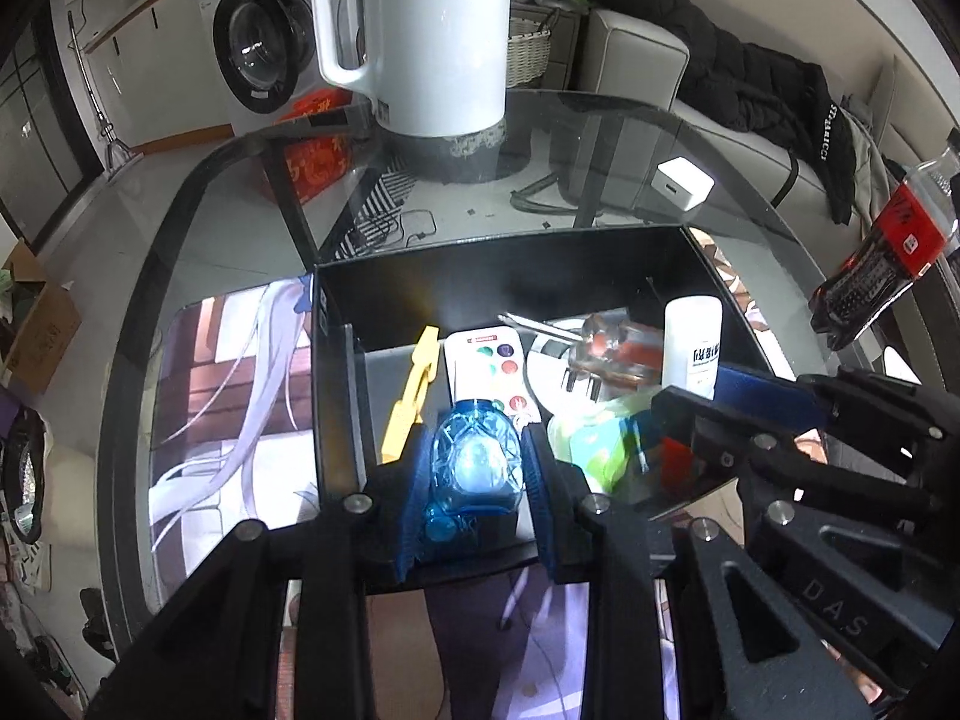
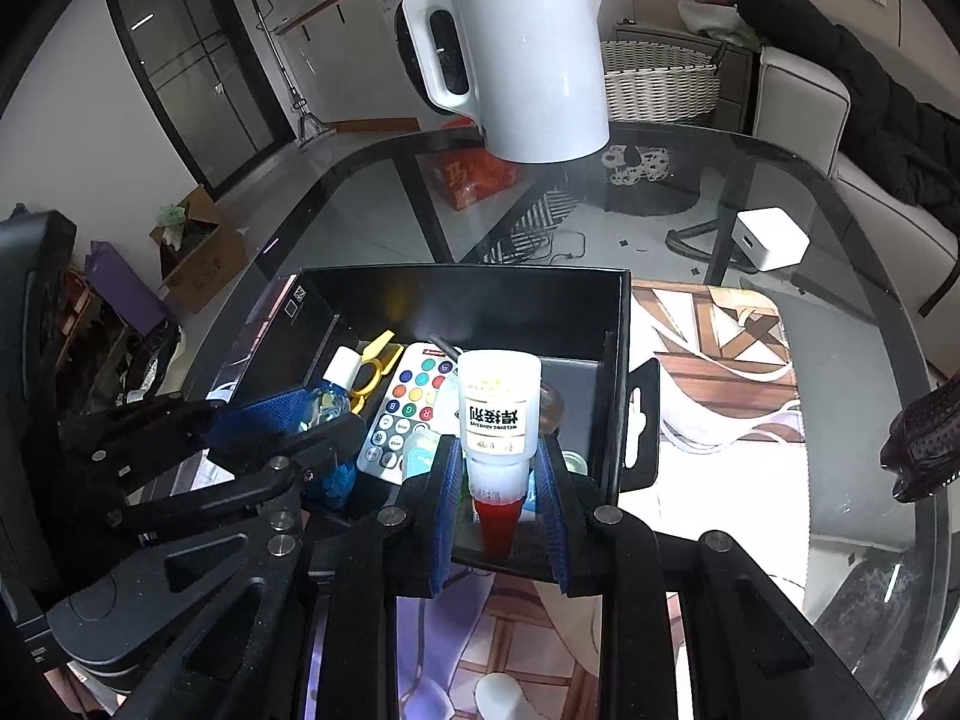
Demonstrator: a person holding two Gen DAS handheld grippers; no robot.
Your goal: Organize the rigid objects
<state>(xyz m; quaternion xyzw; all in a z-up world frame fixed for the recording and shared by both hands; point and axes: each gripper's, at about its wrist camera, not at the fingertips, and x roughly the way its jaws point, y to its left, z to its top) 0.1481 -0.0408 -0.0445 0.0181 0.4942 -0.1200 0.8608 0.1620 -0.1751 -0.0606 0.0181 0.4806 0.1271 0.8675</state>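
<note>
A black open box (image 1: 480,264) (image 2: 468,294) sits on the glass table. My left gripper (image 1: 477,468) is shut on a small blue clear bottle (image 1: 477,462) over the box's near left part; it also shows in the right wrist view (image 2: 327,405). My right gripper (image 2: 498,480) is shut on a white adhesive bottle (image 2: 498,408) with a red tip, held over the box's near right part; it shows in the left wrist view (image 1: 693,342). Inside the box lie a white remote (image 1: 489,369) (image 2: 405,408), a yellow clip (image 1: 411,390) (image 2: 375,366) and a screwdriver (image 1: 600,342).
A white kettle (image 1: 432,36) (image 2: 528,60) stands at the table's far side. A white charger cube (image 1: 684,183) (image 2: 771,237) lies at the right. A cola bottle (image 1: 888,246) is at the right edge. A printed mat (image 2: 720,372) lies under the box.
</note>
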